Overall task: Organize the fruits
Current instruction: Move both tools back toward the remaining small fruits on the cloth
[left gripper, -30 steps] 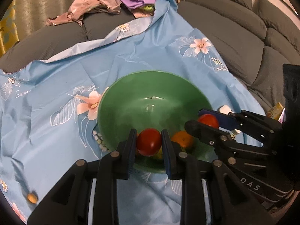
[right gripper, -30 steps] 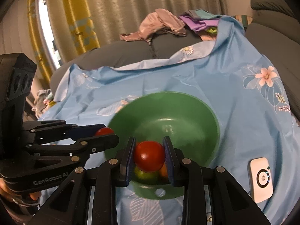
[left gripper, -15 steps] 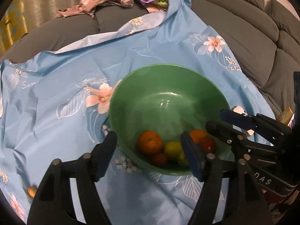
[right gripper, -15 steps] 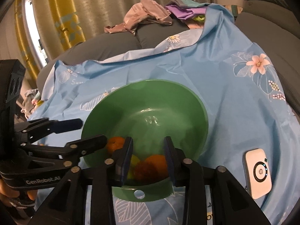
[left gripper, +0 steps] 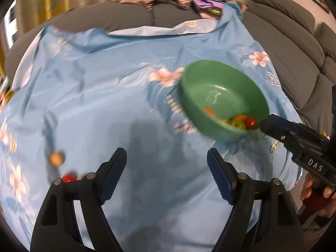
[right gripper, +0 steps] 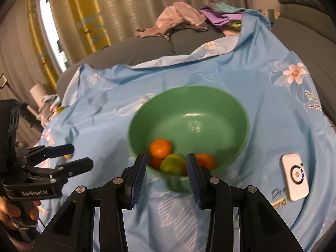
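Note:
A green bowl [right gripper: 189, 109] sits on the blue flowered cloth [right gripper: 210, 71] and holds oranges [right gripper: 160, 148], a green fruit [right gripper: 173, 163] and red tomatoes [left gripper: 251, 121]. My right gripper [right gripper: 166, 159] hangs open just before the bowl's near rim with nothing between its pads. In the blurred left wrist view my left gripper [left gripper: 167, 157] is over bare cloth left of the bowl [left gripper: 220, 79], its jaws opening and empty. A small yellowish fruit [left gripper: 56, 158] and a red one [left gripper: 68, 177] lie on the cloth near its left finger.
A white device [right gripper: 295, 176] lies on the cloth right of the bowl. Loose clothes [right gripper: 178, 19] are piled on the grey sofa [left gripper: 289, 48] behind. A hand [left gripper: 315, 191] holds the right gripper [left gripper: 265, 121]. The left gripper [right gripper: 82, 155] shows at the right wrist view's left.
Both grippers let their red tomatoes go into the bowl and opened. My left gripper swung left, away from the bowl, over the cloth. The right one drew back a little.

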